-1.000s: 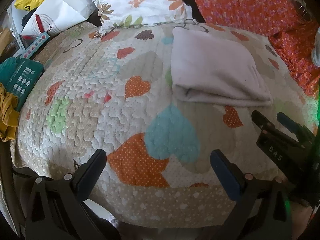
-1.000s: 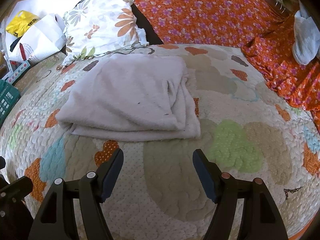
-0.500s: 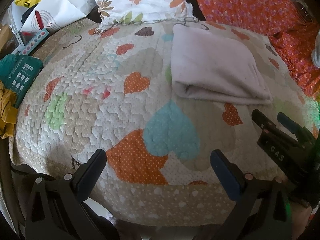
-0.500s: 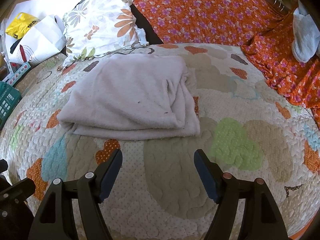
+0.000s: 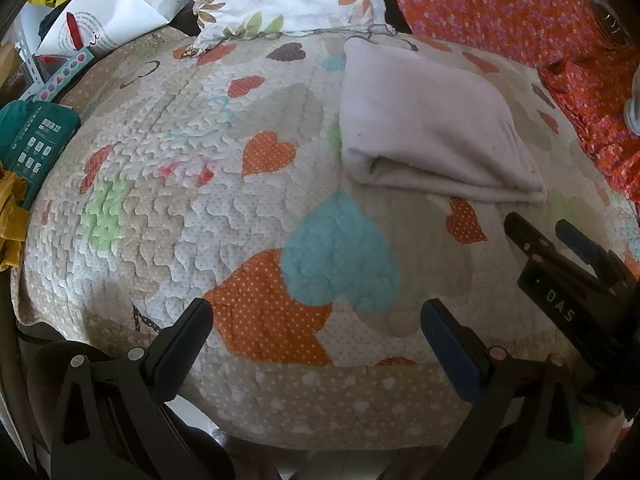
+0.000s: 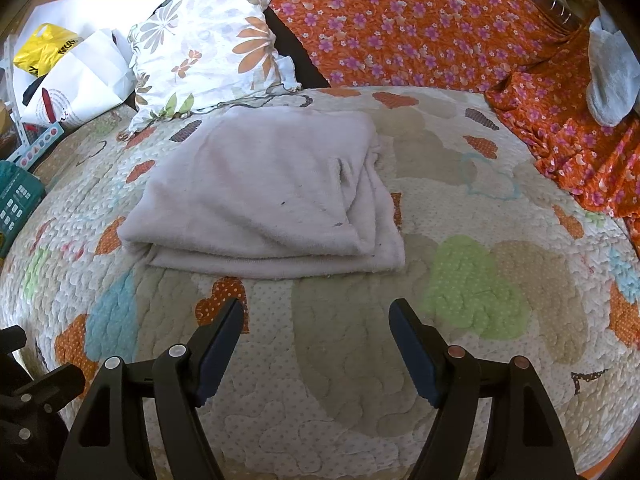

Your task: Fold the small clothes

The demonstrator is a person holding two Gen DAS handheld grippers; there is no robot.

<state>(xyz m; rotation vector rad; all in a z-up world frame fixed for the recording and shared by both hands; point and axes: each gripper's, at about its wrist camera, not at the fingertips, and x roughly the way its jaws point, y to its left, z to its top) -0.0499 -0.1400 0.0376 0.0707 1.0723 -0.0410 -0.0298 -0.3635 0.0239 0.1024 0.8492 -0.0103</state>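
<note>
The pale cloth [image 6: 264, 196] lies folded into a thick, roughly square bundle on the heart-patterned quilt [image 6: 472, 288] of the bed, just in front of the flowered pillow [image 6: 208, 52], so the folding of this piece looks finished or close to it. Both tools are apart from it: the right hand-held gripper [image 6: 316, 348] hovers near the bundle's front edge with its jaws spread wide and nothing between them, and the left hand-held gripper [image 5: 316, 344] stands wide open and empty over bare quilt, the cloth well off to its right. The layers stack fairly evenly along the front, where two or three edges show, but the right side is rumpled, with a loose flap bunched up. Any next move would probably be tidying that side or one more fold, which calls for pinching all the layers at a corner together so the stack does not slide apart. The cloth looks soft, fleecy and limp.
</note>
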